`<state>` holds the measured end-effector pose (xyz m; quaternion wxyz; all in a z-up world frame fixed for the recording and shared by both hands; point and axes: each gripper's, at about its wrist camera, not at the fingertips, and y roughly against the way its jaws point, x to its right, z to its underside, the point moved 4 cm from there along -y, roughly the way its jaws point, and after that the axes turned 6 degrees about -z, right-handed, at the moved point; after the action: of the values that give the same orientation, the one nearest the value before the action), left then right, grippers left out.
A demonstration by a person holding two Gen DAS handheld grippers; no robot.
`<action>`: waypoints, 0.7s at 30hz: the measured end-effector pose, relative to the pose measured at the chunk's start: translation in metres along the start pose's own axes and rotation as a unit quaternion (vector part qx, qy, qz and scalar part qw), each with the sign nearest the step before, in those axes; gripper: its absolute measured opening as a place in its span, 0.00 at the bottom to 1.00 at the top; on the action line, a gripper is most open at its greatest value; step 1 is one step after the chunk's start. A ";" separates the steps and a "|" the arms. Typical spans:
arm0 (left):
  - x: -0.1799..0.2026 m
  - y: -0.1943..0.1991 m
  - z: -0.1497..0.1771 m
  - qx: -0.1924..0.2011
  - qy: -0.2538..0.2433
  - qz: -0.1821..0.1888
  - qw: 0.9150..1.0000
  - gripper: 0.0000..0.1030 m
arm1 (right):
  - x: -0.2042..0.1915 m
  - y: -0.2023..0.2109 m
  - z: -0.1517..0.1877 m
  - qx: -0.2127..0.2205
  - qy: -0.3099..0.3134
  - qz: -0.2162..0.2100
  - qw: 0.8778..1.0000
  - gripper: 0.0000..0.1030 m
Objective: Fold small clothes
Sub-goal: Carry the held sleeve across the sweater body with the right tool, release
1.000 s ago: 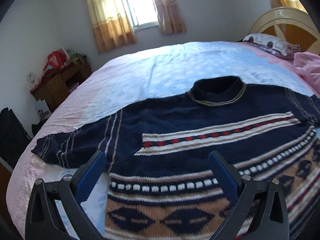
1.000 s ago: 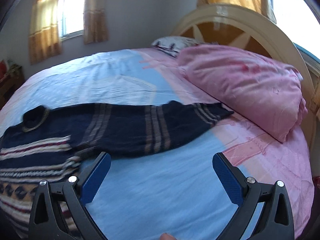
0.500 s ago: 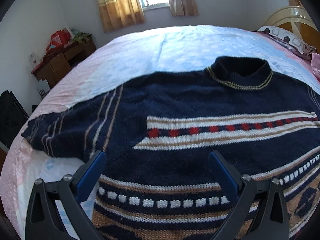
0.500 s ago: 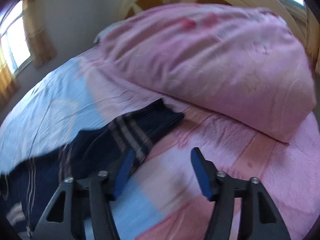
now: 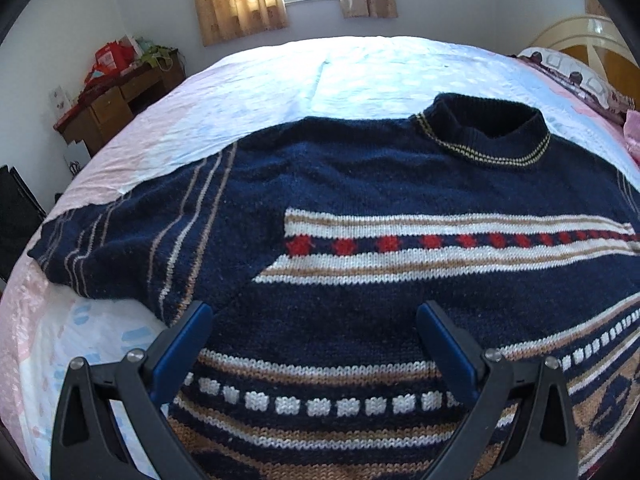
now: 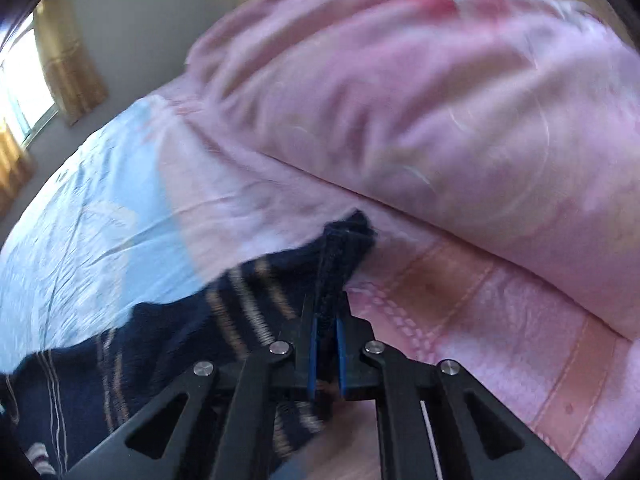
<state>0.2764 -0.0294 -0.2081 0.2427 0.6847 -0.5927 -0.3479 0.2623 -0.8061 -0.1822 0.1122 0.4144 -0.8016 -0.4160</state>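
A navy knit sweater [image 5: 360, 184] with white, tan and red bands lies flat and face up on the bed, collar far right, one sleeve stretched out to the left. My left gripper [image 5: 314, 320] is open and empty, low over the sweater's chest near the left armpit. In the right wrist view my right gripper [image 6: 325, 320] is shut on the cuff of the other sleeve [image 6: 340, 248], which bunches up between the blue pads beside the pink pillow.
A big pink pillow [image 6: 420, 100] lies just beyond the right gripper, against the headboard. The bed sheet [image 5: 360, 76] is pale blue and pink. A wooden desk [image 5: 116, 104] with clutter stands by the far left wall. A patterned pillow [image 5: 576, 76] lies at the far right.
My right gripper moved to the sleeve's end and closed on the cuff. My left gripper moved lower and closer over the sweater's chest and stayed open.
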 end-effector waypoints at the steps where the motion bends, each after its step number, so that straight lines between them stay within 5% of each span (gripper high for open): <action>1: 0.000 0.001 0.000 0.001 0.002 0.003 1.000 1.00 | -0.009 0.006 0.001 0.006 0.011 -0.006 1.000 0.07; 10: -0.002 0.019 -0.001 0.023 0.009 0.040 0.999 1.00 | -0.132 0.082 0.025 0.056 0.136 -0.089 0.985 0.07; 21: -0.006 0.059 -0.005 0.041 0.019 0.100 0.994 1.00 | -0.328 0.138 0.155 0.035 0.290 -0.234 0.927 0.07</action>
<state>0.2421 -0.0346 -0.1594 0.2595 0.6379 -0.6669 -0.2845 0.3091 -0.4258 -0.1208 0.2245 0.6965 -0.6284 -0.2639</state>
